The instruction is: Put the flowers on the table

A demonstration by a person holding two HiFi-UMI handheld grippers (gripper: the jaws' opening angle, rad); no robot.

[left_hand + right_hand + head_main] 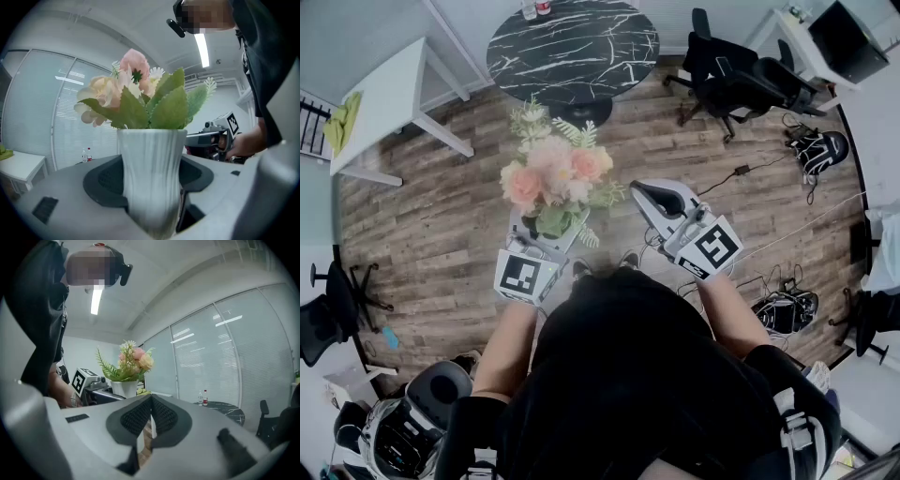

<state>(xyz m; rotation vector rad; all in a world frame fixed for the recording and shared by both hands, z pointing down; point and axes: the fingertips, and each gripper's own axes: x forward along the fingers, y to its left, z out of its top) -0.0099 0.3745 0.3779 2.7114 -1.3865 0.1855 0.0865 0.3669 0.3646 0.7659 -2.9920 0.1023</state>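
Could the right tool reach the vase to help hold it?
Probably yes. The right tool is close beside the vase, with nothing between them. Its jaws are shut, though, so it must open first; the left tool grips the vase.

- A wood plank floor (pixel 441 225) is stretching across the room.
- A white table (pixel 384 103) is standing near a round black table (pixel 572 47).
- A black office chair (pixel 731 80) is sitting right of them.
- Blinds (pixel 201 364) are covering the tall windows (pixel 262 338).
- A strip light (pixel 97 298) is glowing overhead.

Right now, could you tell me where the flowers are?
Head view, left of centre: flowers in the vase the left gripper holds, short of the black table.
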